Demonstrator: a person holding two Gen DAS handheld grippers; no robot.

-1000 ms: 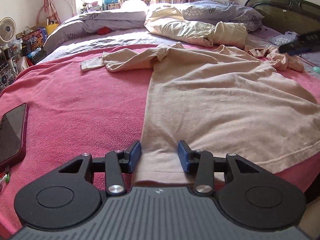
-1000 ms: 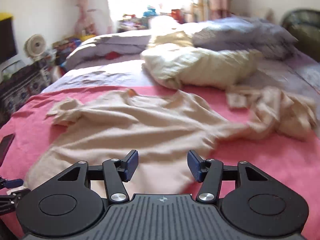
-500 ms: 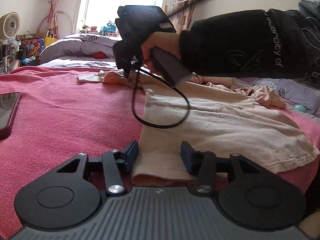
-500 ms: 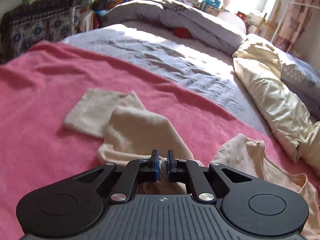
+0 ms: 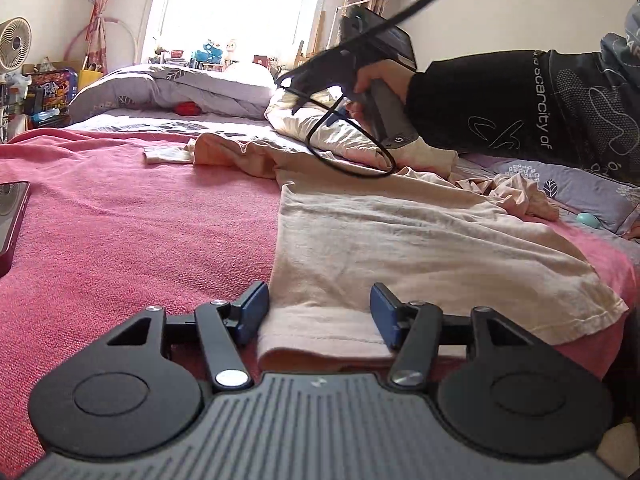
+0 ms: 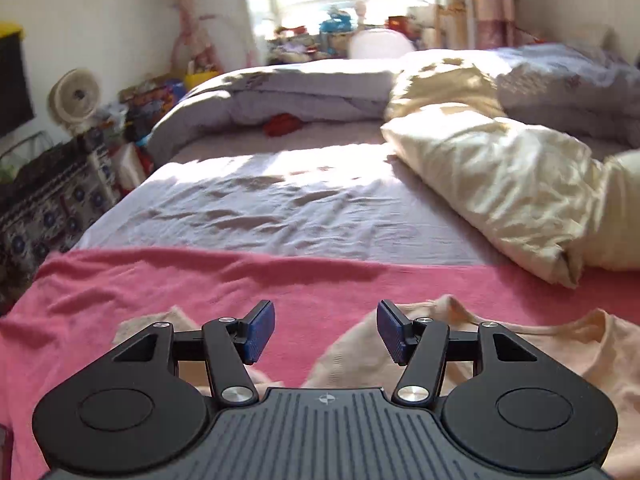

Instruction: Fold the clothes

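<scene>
A beige long-sleeved shirt (image 5: 400, 240) lies spread on the pink blanket (image 5: 120, 240). Its hem corner sits between the open blue pads of my left gripper (image 5: 318, 312), low at the near edge. Its left sleeve (image 5: 168, 155) lies bunched at the far left. My right gripper (image 6: 326, 330) is open and empty, held above the collar and shoulder of the shirt (image 6: 540, 344). In the left wrist view the right gripper's body (image 5: 360, 64) hangs over the shirt's top in a hand with a black sleeve.
A dark red phone (image 5: 10, 216) lies on the blanket at the left. A cream pillow (image 6: 500, 184) and grey duvet (image 6: 280, 92) lie beyond on the grey sheet (image 6: 280, 208). A fan (image 6: 74, 94) and clutter stand at the left wall.
My right gripper was shut on the sleeve fabric half a second ago; it has opened, let go and lifted toward the collar. My left gripper stayed open at the hem.
</scene>
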